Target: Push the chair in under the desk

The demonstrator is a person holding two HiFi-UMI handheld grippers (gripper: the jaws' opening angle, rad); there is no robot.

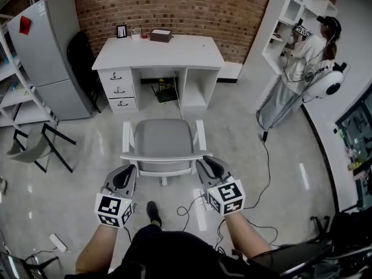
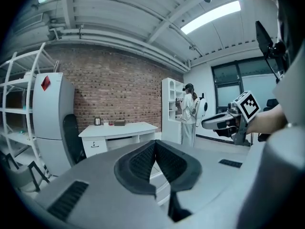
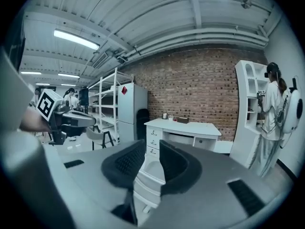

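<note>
Between chair [image 1: 163, 138] and desk [image 1: 158, 52] front edge, bare floor [image 1: 160, 113] lies open.

Chair out on floor, not yet in under bench.

Chair [image 1: 163, 141]: white frame, grey seat pad, 2 white armrests, curved white rail across the back. It stands upright w/ its back toward the head cam & seat facing the bench [image 1: 168, 51]. It sits on glossy grey floor [image 1: 244, 144], well apart from the bench, approx. in line w/ the kneehole [image 1: 165, 89]; bare floor shows btwn the two. Bench: white, flat top, 3 drawers [image 1: 119, 89] stacked at left, open kneehole in the middle, open cubby at right. Its back edge is against the brick wall [image 1: 174, 4].
</note>
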